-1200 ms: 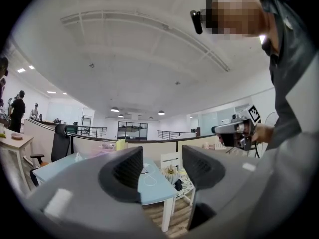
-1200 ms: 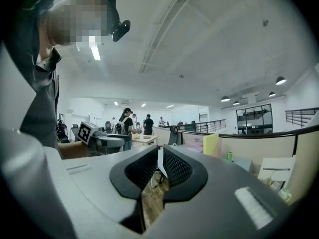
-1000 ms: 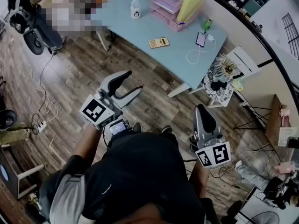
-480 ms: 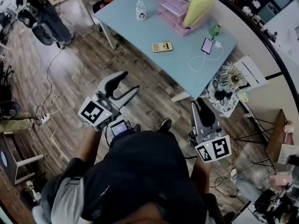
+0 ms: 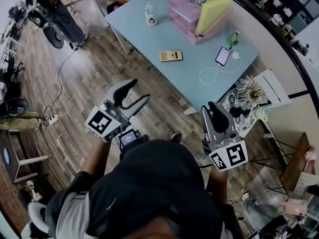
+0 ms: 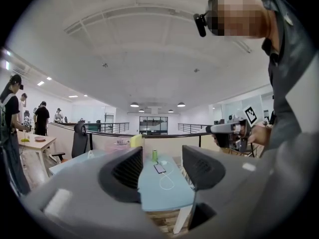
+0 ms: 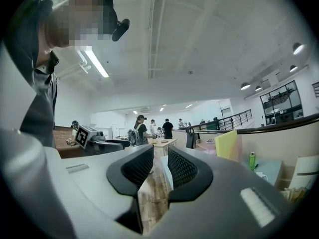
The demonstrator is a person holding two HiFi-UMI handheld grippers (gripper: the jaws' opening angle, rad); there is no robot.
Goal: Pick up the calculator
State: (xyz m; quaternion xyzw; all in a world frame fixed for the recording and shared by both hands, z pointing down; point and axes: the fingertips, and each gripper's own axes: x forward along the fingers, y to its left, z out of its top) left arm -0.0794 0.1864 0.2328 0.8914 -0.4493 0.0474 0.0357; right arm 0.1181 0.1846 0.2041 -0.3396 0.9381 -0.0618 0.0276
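Calculator (image 5: pixel 171 56), probably light, stiff and slick, lies flat on the desk (image 5: pixel 149 36), best pinched across its long edges; left hand-held gripper (image 6: pixel 162 171) gapes empty, right hand-held gripper (image 7: pixel 159 168) has just cracked open, empty.

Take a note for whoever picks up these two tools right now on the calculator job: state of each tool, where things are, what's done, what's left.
Left tool: jaws apart, nothing between them.
Right tool: jaws have just been opening to a narrow gap, nothing between them.
Calculator: lies flat on the blue table, near its front edge, untouched. Both tools are held short of the table, over the wood floor.
Done: nothing gripped yet.
Left: step up to the table, bring one tool onto the calculator, close on it, lift.
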